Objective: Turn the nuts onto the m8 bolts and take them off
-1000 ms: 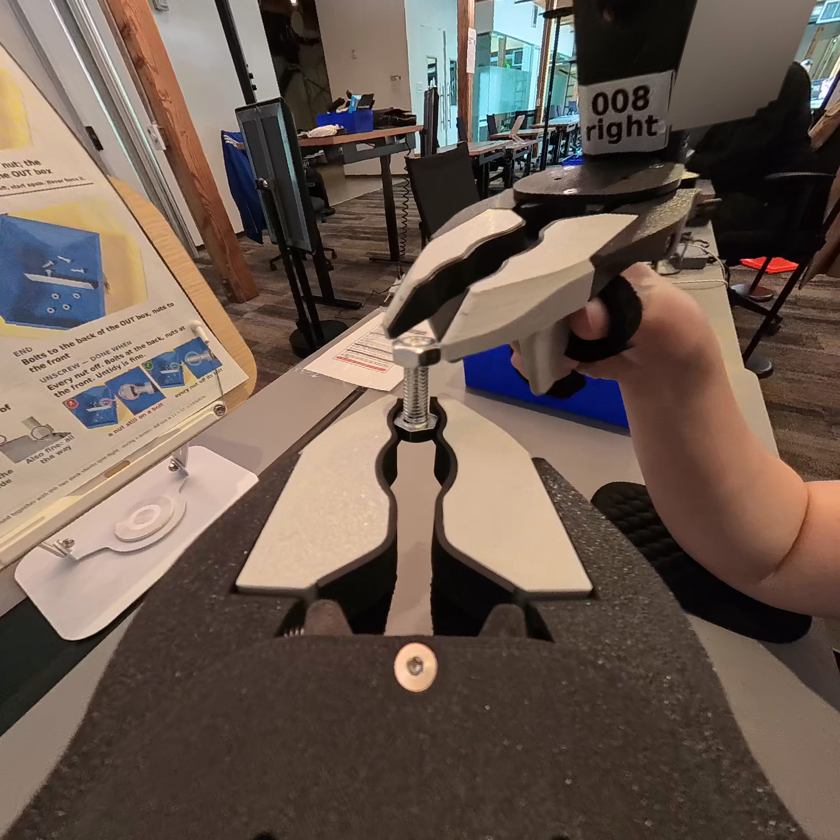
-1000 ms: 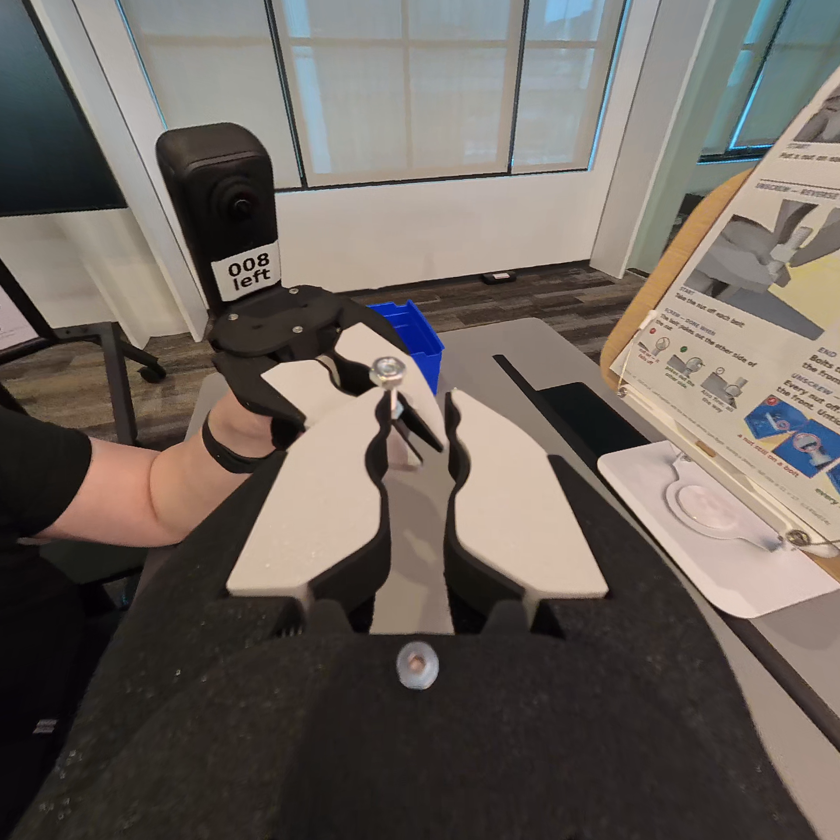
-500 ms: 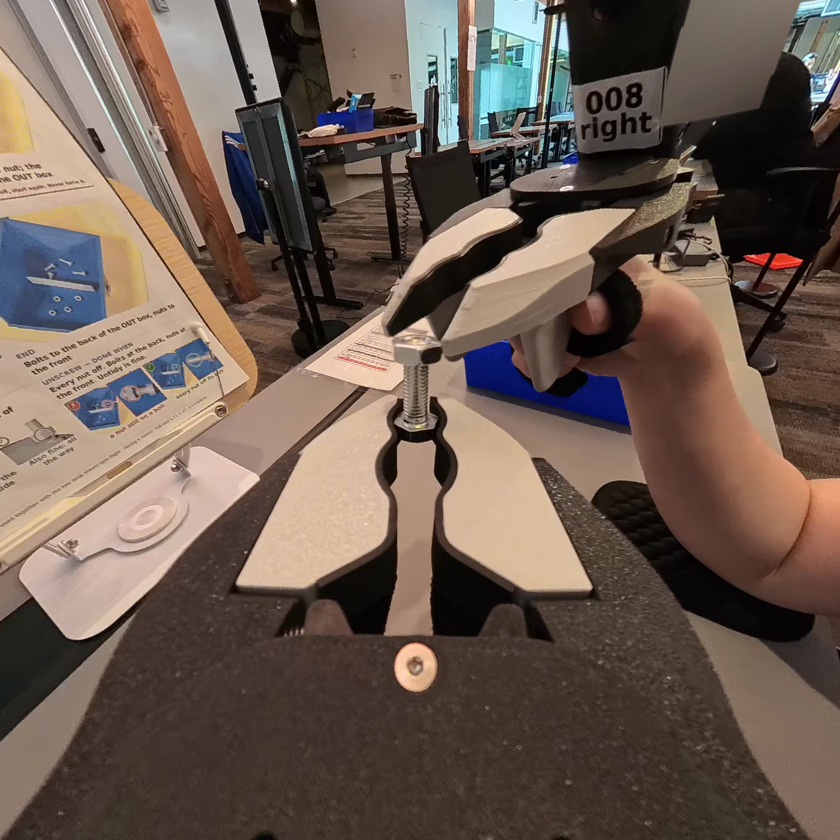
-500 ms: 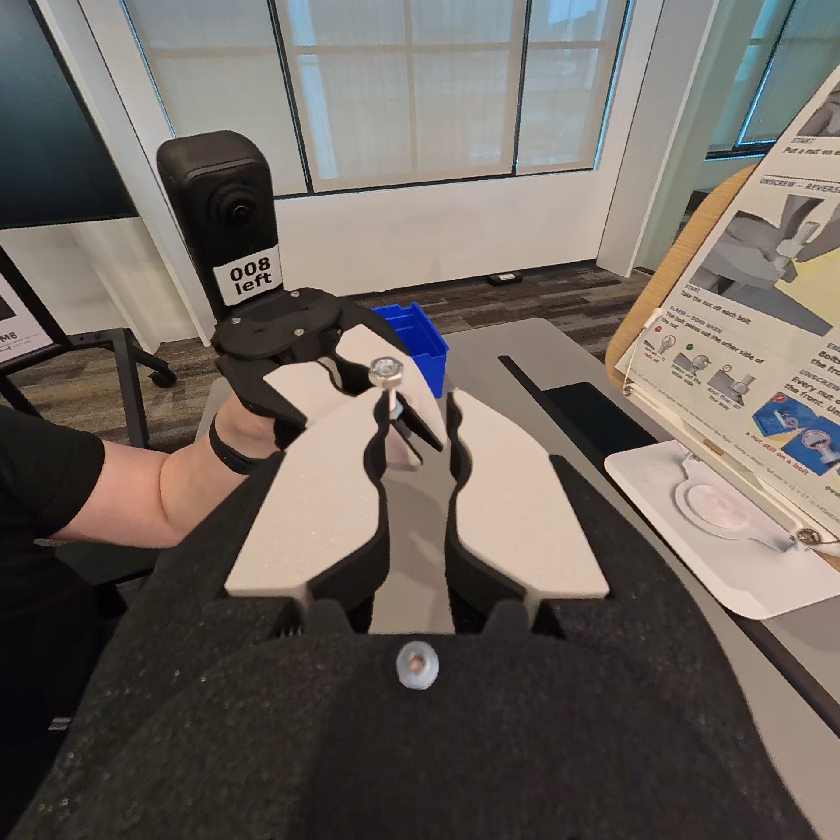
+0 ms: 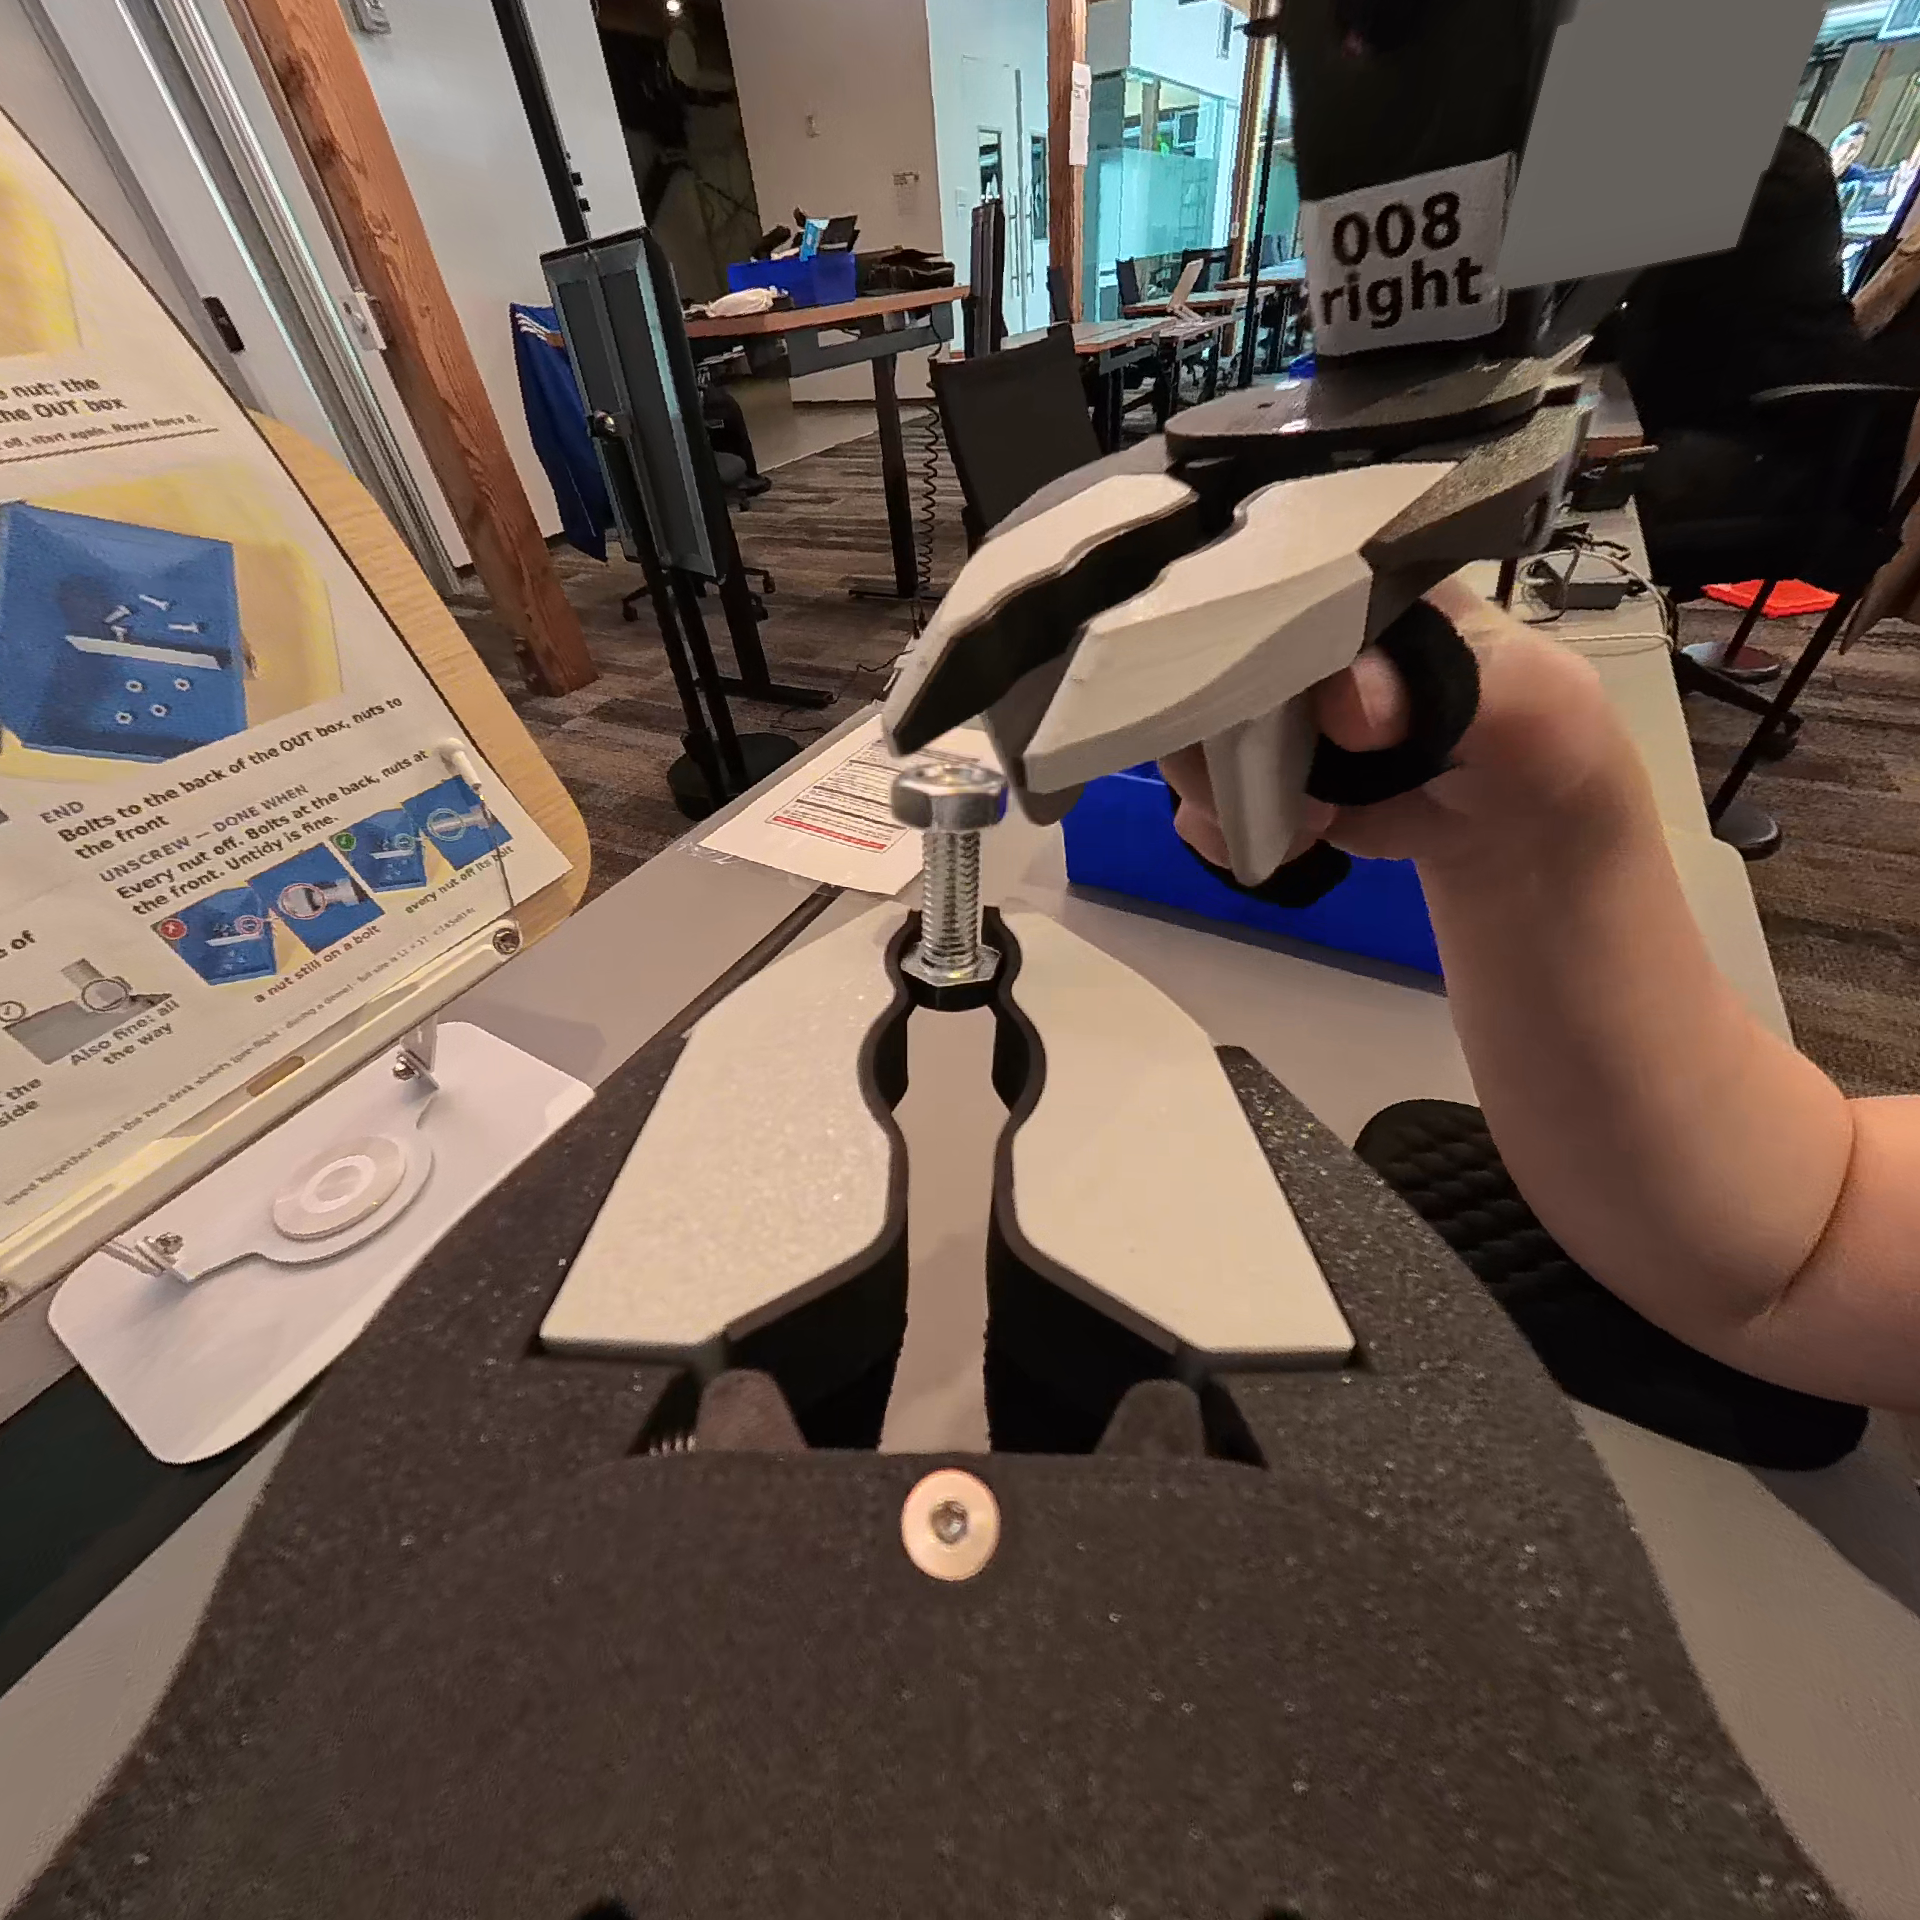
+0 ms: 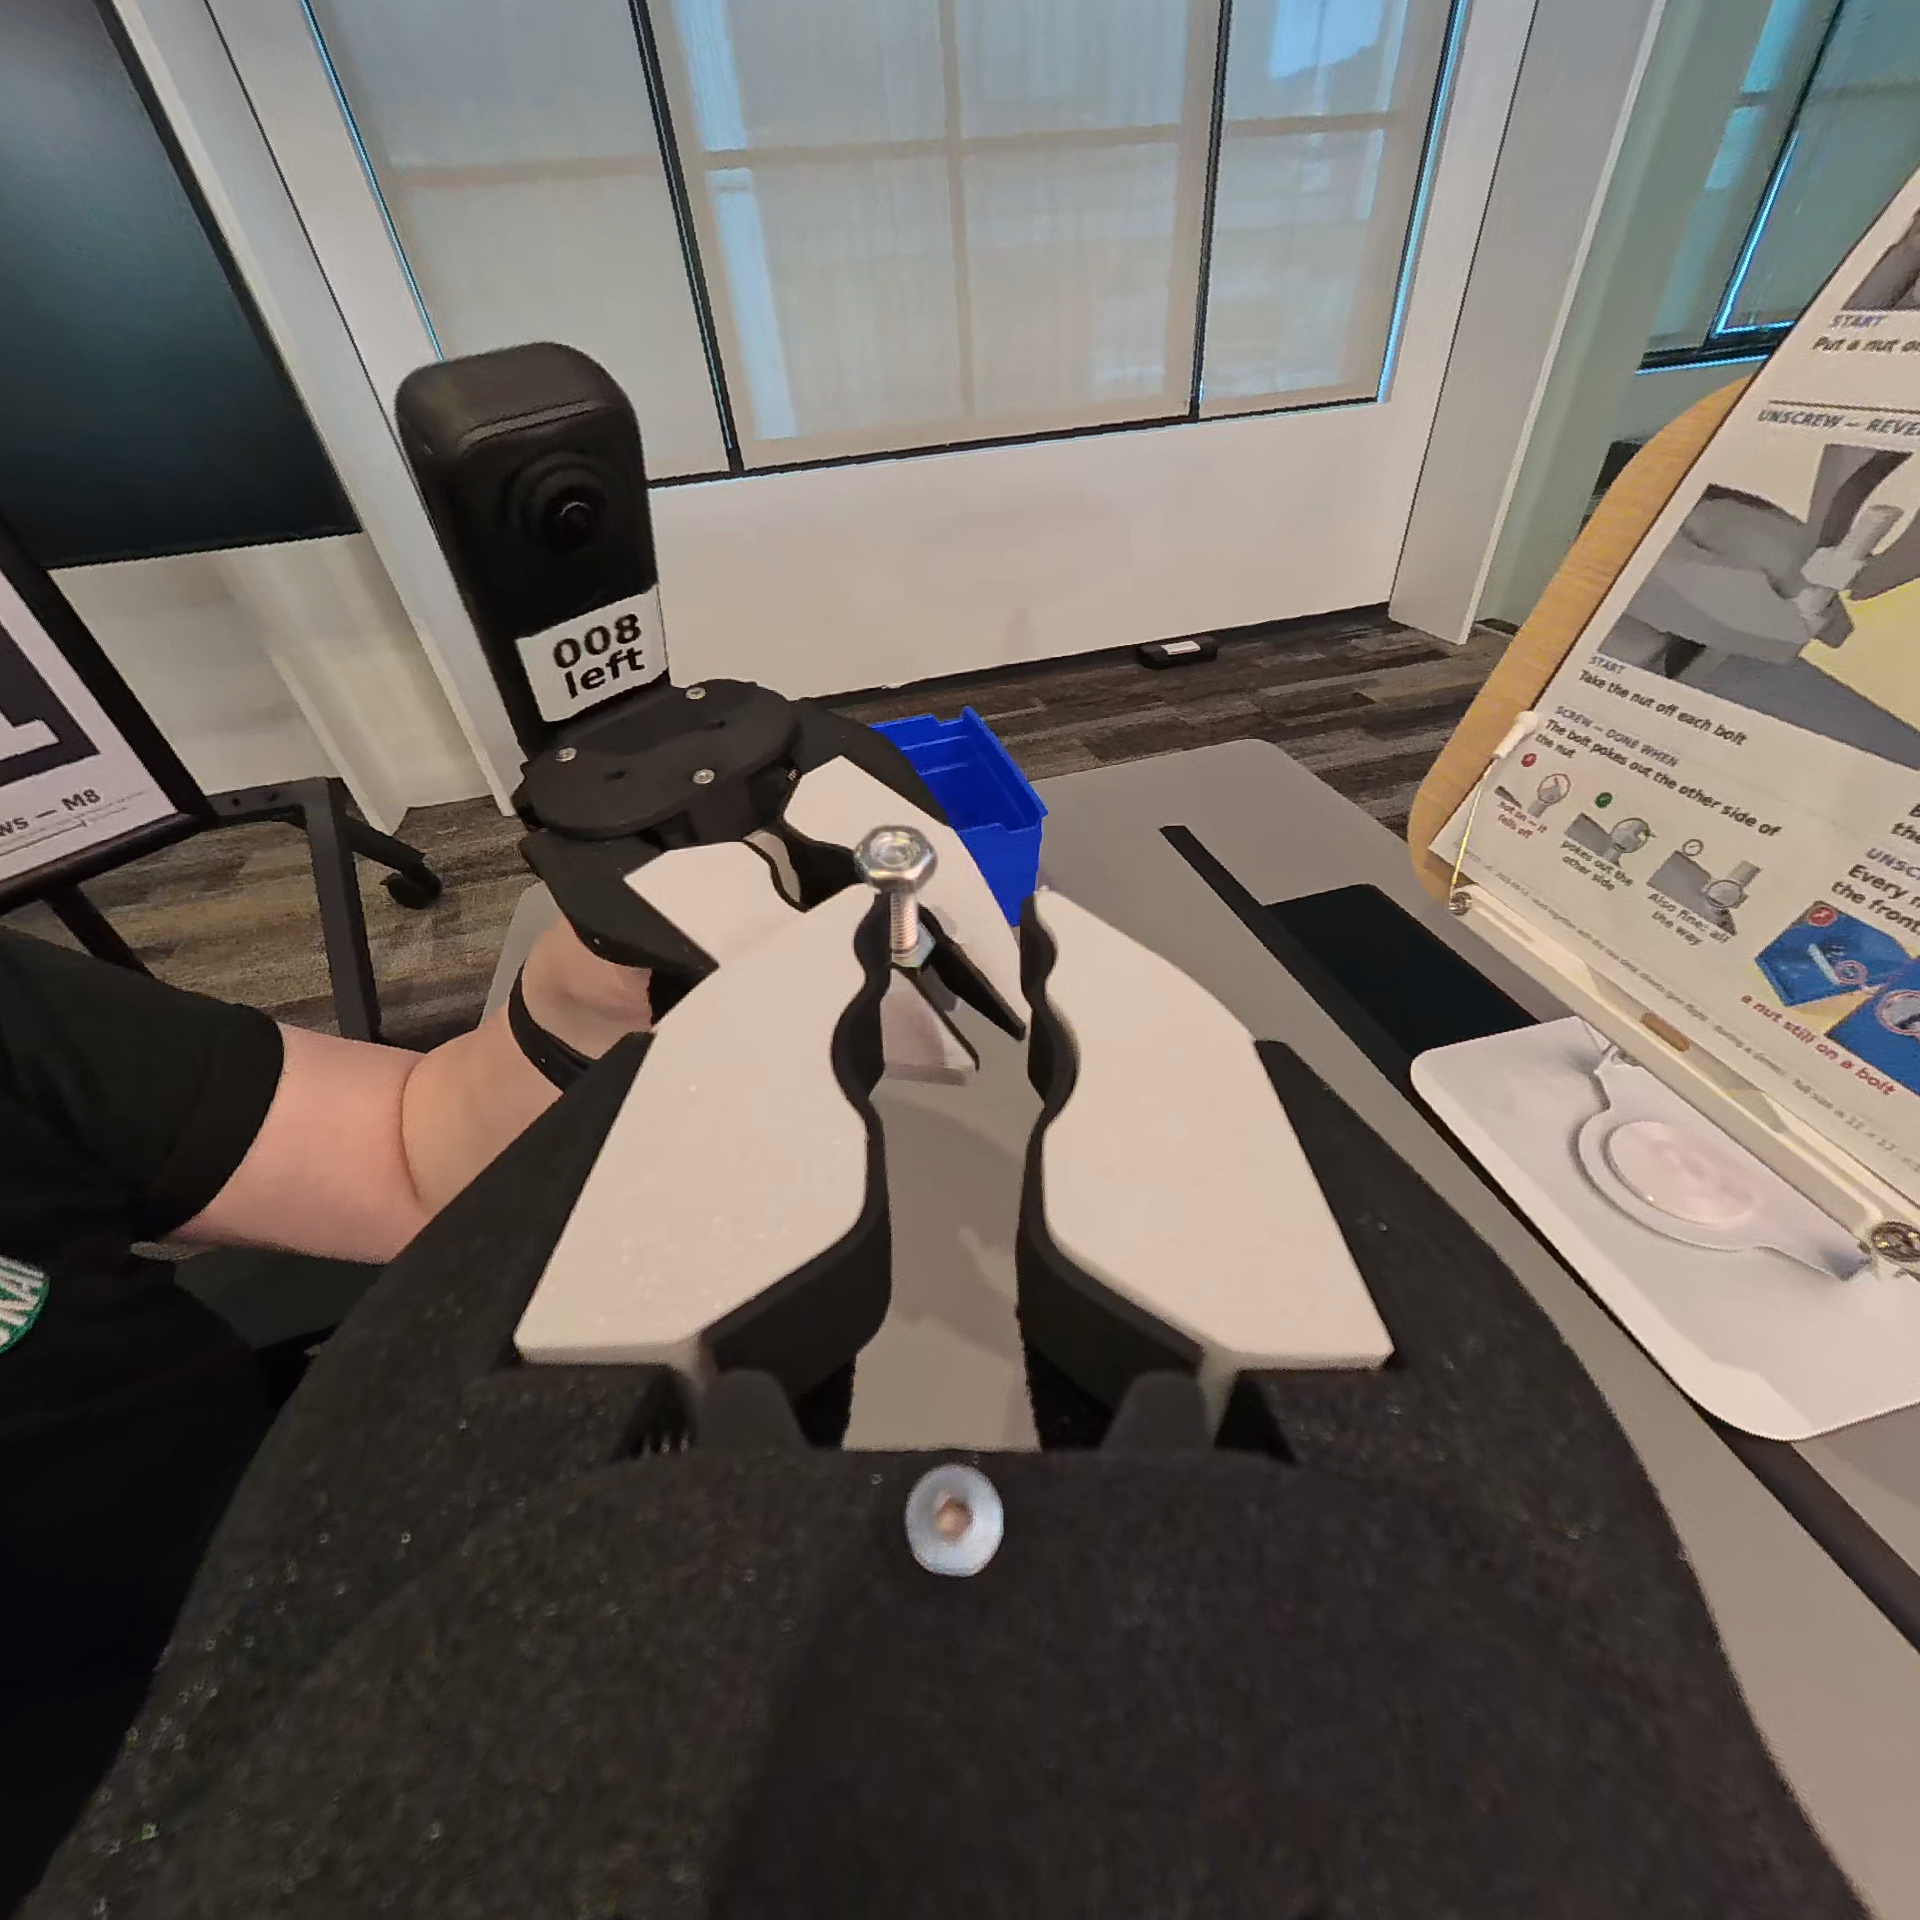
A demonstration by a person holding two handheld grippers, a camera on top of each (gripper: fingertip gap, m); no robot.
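A silver M8 bolt (image 5: 949, 873) stands upright, head up, with a nut (image 5: 949, 968) low on its thread. My left gripper (image 5: 949, 982) is shut on the nut, which sits in the notch at its fingertips. My right gripper (image 5: 966, 769) hovers at the bolt head from above, its jaws apart and wider than the head. In the right wrist view the bolt head (image 6: 894, 857) lies against the tip of my right gripper's (image 6: 943, 925) left finger, with a gap to the other finger. The nut (image 6: 912, 951) and left gripper (image 6: 925, 971) show just beyond.
A blue bin (image 5: 1247, 894) stands on the grey table (image 5: 1195, 966) behind the grippers; it also shows in the right wrist view (image 6: 966, 790). An instruction board (image 5: 208, 831) on a white base plate (image 5: 260, 1340) stands at the side. A black mat (image 5: 1538, 1236) lies under the right forearm. The grippers are tip to tip, or close to it.
The right gripper has shifted and tilted slightly around the bolt head. The left gripper still holds the nut in the same place.
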